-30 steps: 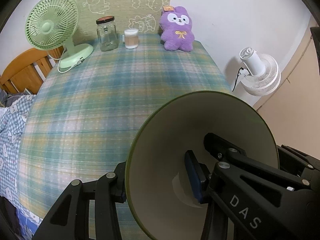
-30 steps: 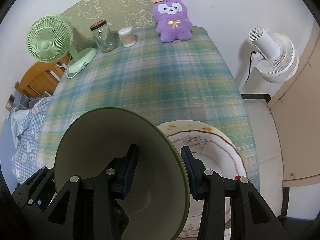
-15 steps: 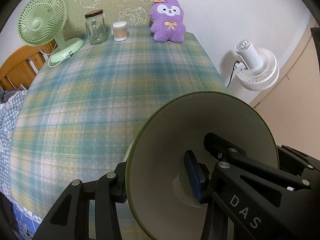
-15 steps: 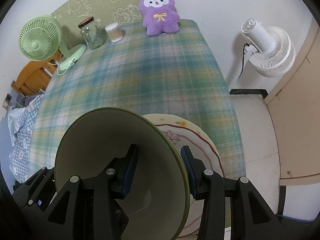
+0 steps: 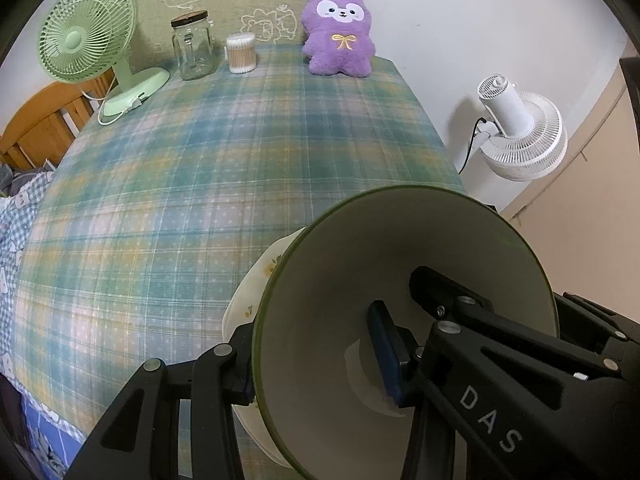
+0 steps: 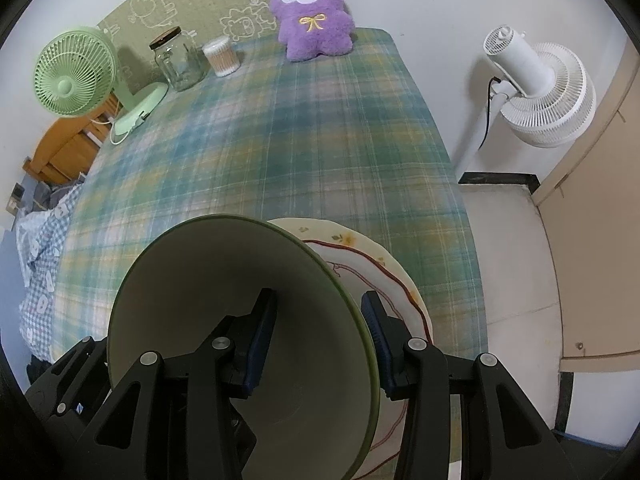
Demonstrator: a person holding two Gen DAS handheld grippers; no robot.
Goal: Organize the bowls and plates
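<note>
Both grippers hold one green-rimmed cream bowl [image 5: 340, 300] by opposite sides of its rim. My left gripper [image 5: 316, 364] is shut on the bowl's left wall, one pad inside. My right gripper [image 6: 320, 336] is shut on the bowl [image 6: 200, 288] at its right wall. Under the bowl lies a cream plate with a red line and flowers [image 6: 376, 264], on the plaid table near its front right edge; its rim shows in the left wrist view [image 5: 248, 300]. The bowl hangs just above the plate and hides most of it.
At the table's far end stand a green desk fan [image 5: 88, 44], a glass jar [image 5: 192, 48], a cotton swab tub [image 5: 241, 54] and a purple plush toy [image 5: 338, 36]. A white floor fan [image 6: 536, 92] stands right of the table. A wooden chair [image 5: 36, 128] is on the left.
Both grippers and the bowl have moved over the plate. More of the plate's rim now shows on both sides of the bowl. The grip is unchanged.
</note>
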